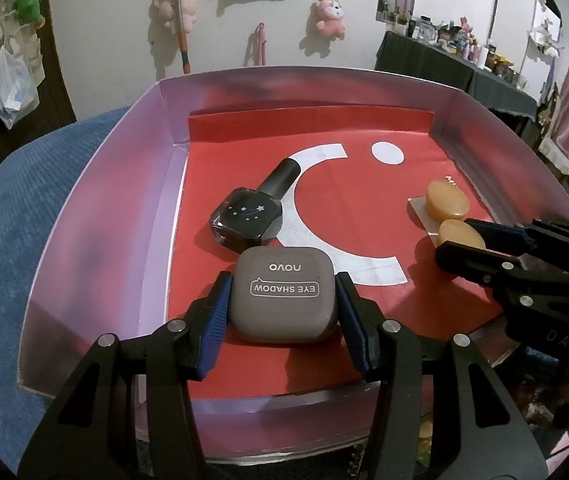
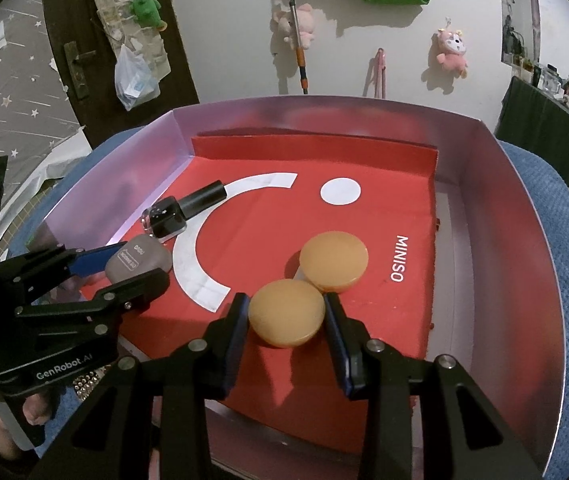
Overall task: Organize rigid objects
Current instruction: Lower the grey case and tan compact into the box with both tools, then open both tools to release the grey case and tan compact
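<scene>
Inside a pink-walled box (image 1: 96, 184) lined with red paper, the left gripper (image 1: 284, 312) clamped a grey eye shadow case (image 1: 284, 300), and the right gripper (image 2: 286, 316) clamped the nearer of two touching amber discs (image 2: 286, 312). Lifting might nudge the far disc (image 2: 334, 260) or the nail polish bottle (image 1: 250, 216) just beyond the case. Plush toys (image 1: 330, 16) hung on a white wall.
</scene>
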Demonstrator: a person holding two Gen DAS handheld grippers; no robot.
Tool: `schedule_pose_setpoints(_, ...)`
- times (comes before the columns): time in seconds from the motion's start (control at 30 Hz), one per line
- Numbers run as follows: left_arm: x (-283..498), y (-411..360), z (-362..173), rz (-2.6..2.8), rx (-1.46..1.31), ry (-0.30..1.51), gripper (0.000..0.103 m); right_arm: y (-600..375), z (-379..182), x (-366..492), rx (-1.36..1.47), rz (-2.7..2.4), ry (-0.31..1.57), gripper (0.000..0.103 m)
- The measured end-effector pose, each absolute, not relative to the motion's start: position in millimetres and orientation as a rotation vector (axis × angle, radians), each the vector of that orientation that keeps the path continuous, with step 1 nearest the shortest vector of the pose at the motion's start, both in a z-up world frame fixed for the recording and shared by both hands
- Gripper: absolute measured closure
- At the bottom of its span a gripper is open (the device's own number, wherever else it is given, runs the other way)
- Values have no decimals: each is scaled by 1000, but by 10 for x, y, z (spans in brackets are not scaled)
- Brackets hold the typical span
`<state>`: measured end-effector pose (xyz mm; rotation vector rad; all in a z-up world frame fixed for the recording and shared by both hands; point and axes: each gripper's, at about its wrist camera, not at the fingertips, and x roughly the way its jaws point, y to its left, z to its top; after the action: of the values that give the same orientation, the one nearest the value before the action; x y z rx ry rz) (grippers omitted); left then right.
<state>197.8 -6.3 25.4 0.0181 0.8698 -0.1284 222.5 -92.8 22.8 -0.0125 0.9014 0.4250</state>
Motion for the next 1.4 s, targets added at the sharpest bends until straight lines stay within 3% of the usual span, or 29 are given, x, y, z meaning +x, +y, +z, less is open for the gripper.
schedule_pose_setpoints(0.37,1930,-42,310,-123,12,852,53,-935,244,2206,-2,427,893,60)
schedule_pose_setpoints(0.5,1878,-72,362,-120,22,831,39,-963,275,2167,9,430,878,55)
schedule_pose_setpoints(0.7,1807,-84,440,-106,30,804,35,-990,362,2066,21,437,855,51)
schedule_pose_setpoints(0.9,1704,-76,501,-103,24,786,32,-1004,518,1913,9,447,811,39)
schedule_pose_setpoints(1.03,1608,-83,566,-86,40,756,16,-1005,620,1809,3,456,781,31)
schedule_pose_setpoints(1.17,1506,-77,638,-79,46,728,15,-1016,719,1706,8,462,751,28)
schedule_pose_setpoints(1.3,1431,-76,681,-72,48,709,6,-1044,785,1634,18,468,730,19)
schedule_pose_setpoints(1.4,1373,-73,716,-64,47,687,6,-1046,836,1576,18,475,713,13)
